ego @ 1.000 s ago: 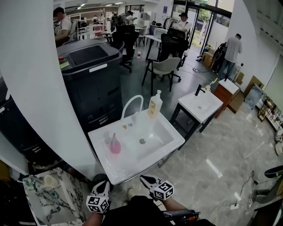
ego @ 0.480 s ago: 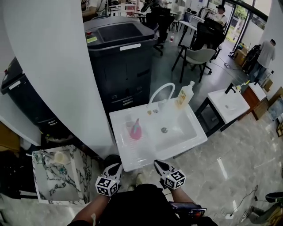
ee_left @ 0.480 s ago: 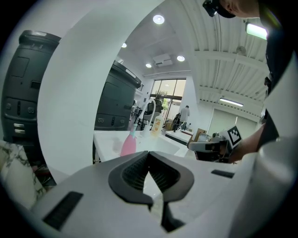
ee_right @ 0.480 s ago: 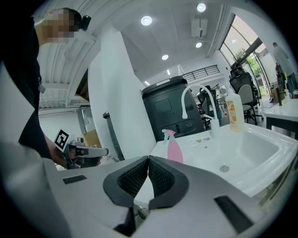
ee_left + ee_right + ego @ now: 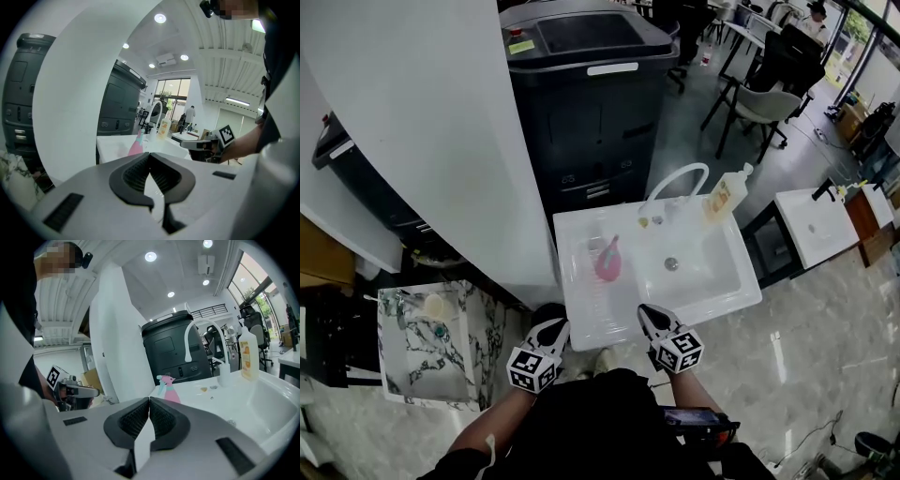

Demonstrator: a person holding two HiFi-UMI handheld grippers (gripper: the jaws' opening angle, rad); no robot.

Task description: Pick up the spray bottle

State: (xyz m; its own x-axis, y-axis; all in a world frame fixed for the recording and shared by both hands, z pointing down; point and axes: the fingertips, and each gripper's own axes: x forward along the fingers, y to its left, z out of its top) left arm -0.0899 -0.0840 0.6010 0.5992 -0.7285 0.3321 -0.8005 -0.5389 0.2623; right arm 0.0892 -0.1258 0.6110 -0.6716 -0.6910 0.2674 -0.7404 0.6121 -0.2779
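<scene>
As the person steps in, the white rectangular sink (image 5: 581, 319) sits far closer in the head view than it did a second ago, and both tools have come right up to its near edge! The left gripper (image 5: 553, 330) now pokes at the front left corner, and the right gripper (image 5: 650, 316) has its tip over the front rim. Both have their jaws pressed together with nothing between them, plain to see in each gripper view.

And the target? The pink cone-shaped spray bottle with a teal trigger head (image 5: 607, 261) stands upright on the flat left shelf of the sink, just left of the basin, untouched. It shows dead ahead beyond the closed jaws in both gripper views, apart from each.

So the approach is nearly done, I'd say, but the grab has not begun. One tool will need to spread its jaws before it can close round that narrow neck or body.
</scene>
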